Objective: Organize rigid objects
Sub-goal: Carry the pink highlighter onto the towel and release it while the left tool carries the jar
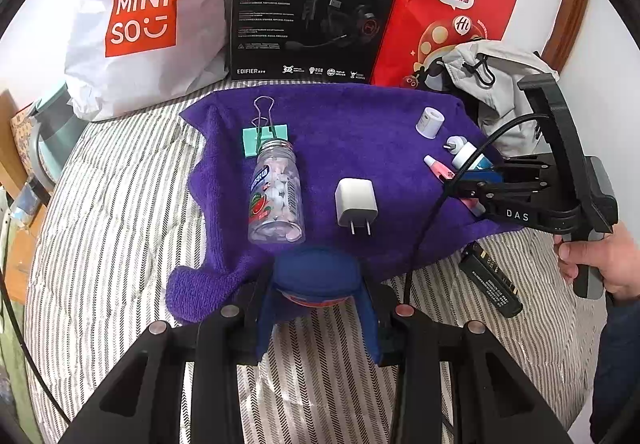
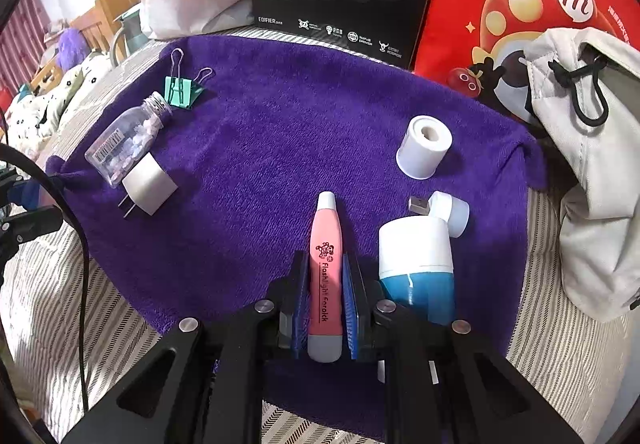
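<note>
In the left wrist view, your left gripper [image 1: 316, 296] has its fingers closed on a round blue-lidded container [image 1: 316, 276] at the near edge of the purple towel [image 1: 360, 139]. The lid is smooth and rounded, so it could squirt out if your squeeze slackens. Just ahead lie the candy bottle [image 1: 276, 195] and the white charger plug [image 1: 356, 205] (both loose on soft cloth), and a careless sweep would roll the bottle off onto the striped bed cover [image 1: 120, 203].

In the right wrist view, your right gripper [image 2: 326, 296] has its fingers shut around the pink flashlight earpick [image 2: 326, 272], lying on the towel. The blue-and-white bottle [image 2: 416, 264] sits just beside your right-hand finger, so lifting at a slant could knock it over.
</note>
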### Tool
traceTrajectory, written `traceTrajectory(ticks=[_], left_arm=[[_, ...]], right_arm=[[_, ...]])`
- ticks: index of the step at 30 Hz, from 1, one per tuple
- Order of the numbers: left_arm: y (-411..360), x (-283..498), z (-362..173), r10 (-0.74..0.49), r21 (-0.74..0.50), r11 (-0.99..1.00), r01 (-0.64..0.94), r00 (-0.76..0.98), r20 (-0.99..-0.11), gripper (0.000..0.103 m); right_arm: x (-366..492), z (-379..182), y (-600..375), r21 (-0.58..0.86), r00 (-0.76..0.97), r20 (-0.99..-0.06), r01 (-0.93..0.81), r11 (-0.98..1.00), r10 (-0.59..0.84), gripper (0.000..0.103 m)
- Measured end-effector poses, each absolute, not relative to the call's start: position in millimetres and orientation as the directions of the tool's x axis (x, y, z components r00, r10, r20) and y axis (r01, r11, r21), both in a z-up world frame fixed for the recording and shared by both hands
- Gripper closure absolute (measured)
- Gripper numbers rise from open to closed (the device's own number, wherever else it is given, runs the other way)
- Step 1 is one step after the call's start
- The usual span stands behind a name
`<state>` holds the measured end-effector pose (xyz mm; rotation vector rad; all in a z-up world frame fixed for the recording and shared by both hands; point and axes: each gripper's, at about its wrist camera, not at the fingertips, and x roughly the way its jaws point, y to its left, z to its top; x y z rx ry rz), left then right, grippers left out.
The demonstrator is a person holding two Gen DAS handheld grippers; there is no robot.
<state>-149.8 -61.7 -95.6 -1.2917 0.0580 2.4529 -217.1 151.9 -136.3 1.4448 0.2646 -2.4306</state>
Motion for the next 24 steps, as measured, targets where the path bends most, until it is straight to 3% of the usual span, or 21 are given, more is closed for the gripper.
traceTrajectory(ticks=[4, 6, 8, 13, 17, 24], left_arm=[[-62, -150, -96, 0.300, -0.135, -0.933, -0.334, -0.514, -0.804, 0.069], [-63, -151, -96, 0.300, -0.135, -0.933, -0.333, -0.514, -0.804, 0.069], [-63, -152, -95, 0.299, -0.139, -0.935, -0.326, -0.514, -0.804, 0.069], [-59, -159, -94, 0.306, -0.150, -0.935, -0.323, -0.513, -0.802, 0.069], [-52, -171, -94, 0.305, -0.150, -0.935, -0.323, -0.510, -0.805, 0.069], [-36, -199, -94, 0.298, -0.140, -0.936, -0.324, -0.510, -0.807, 0.069]], right_arm=[[-217, -136, 153, 0.004, -0.439, -0.882, 0.353, -0.936, -0.170, 0.084], [-217, -135, 155, 0.036, -0.415, -0.890, 0.354, -0.934, -0.191, 0.074], [-215, -133, 156, 0.072, -0.397, -0.890, 0.360, -0.930, -0.223, 0.055], [-202, -116, 160, 0.062, -0.440, -0.869, 0.355, -0.933, -0.225, 0.054], [-188, -97, 167, 0.073, -0.485, -0.838, 0.353, -0.933, -0.250, 0.043], [-161, -78, 178, 0.085, -0.512, -0.810, 0.379, -0.921, -0.286, 0.039]])
